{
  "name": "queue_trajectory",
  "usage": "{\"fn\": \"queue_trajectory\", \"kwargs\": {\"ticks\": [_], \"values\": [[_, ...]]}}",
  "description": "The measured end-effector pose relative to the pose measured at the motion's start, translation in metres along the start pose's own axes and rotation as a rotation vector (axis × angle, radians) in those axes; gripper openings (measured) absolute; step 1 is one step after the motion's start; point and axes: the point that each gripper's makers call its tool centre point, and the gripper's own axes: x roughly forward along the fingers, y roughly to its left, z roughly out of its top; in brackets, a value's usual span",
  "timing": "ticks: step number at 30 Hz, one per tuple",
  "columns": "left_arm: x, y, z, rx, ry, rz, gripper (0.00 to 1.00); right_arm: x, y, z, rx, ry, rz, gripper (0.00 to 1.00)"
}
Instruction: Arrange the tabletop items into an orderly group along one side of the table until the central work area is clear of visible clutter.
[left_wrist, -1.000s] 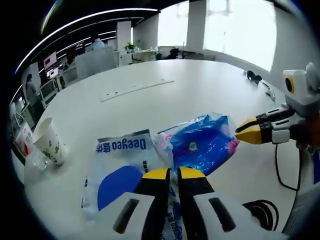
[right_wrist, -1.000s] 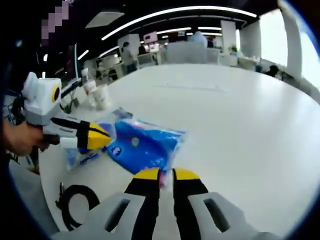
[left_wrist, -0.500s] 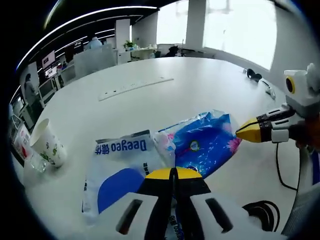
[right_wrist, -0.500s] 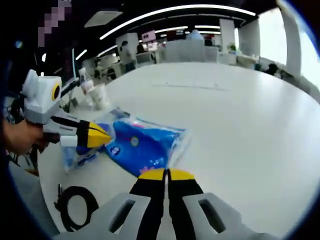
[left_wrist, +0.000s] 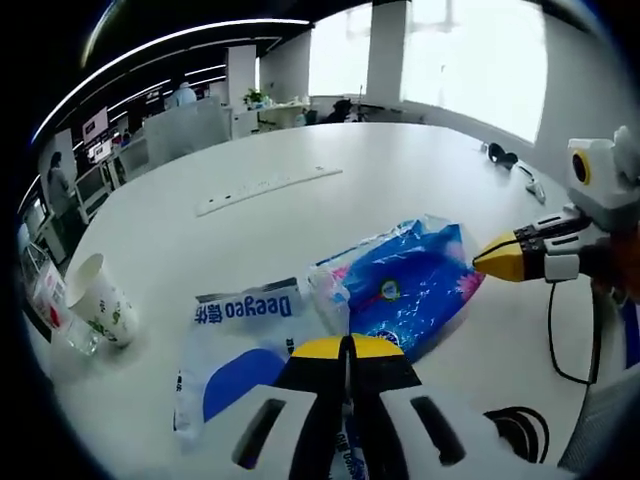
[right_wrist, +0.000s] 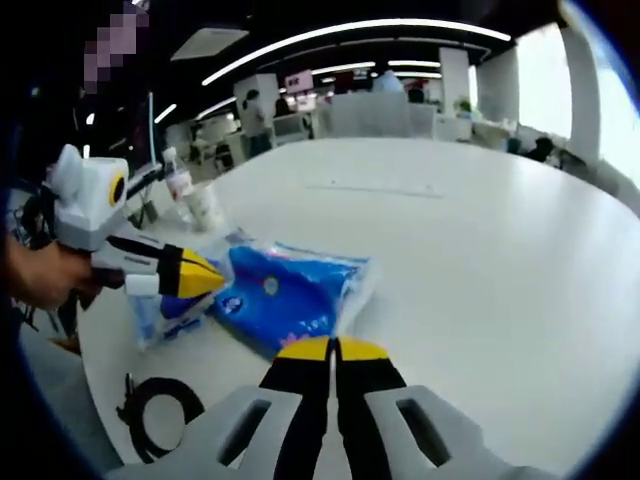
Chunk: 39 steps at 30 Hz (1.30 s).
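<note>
Left gripper (left_wrist: 348, 347) jaws closed on white tissue pack (left_wrist: 240, 335); right gripper (right_wrist: 333, 348) pinches blue pack (right_wrist: 285, 300) (both on worktop (right_wrist: 480, 260)).

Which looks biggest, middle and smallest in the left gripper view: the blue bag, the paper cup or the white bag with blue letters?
1. White Deeyeo bag and blue bag: too alike, and nearness misleads.
2. Paper cup, clearly smallest.

White Deeyeo pack (left_wrist: 240, 330) partly behind hand-held gripper (left_wrist: 347, 347)

White table (left_wrist: 330, 200) bears tissue packs (left_wrist: 405, 285), cup (left_wrist: 100, 300), cable (left_wrist: 520, 430).
</note>
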Motion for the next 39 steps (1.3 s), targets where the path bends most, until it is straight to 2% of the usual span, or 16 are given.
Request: {"fn": "queue_trajectory", "kwargs": {"ticks": [15, 27, 39], "values": [[-0.018, -0.009, 0.02, 0.032, -0.05, 0.0, 0.0, -0.022, 0.004, 0.013, -0.014, -0.035, -0.018, 0.0], [-0.032, -0.023, 0.034, 0.056, -0.087, -0.004, 0.0, -0.048, 0.004, 0.028, -0.056, -0.073, -0.034, 0.0], [-0.05, -0.031, 0.049, 0.076, -0.134, -0.002, 0.0, -0.068, 0.01, 0.036, -0.094, -0.099, -0.04, 0.0]]}}
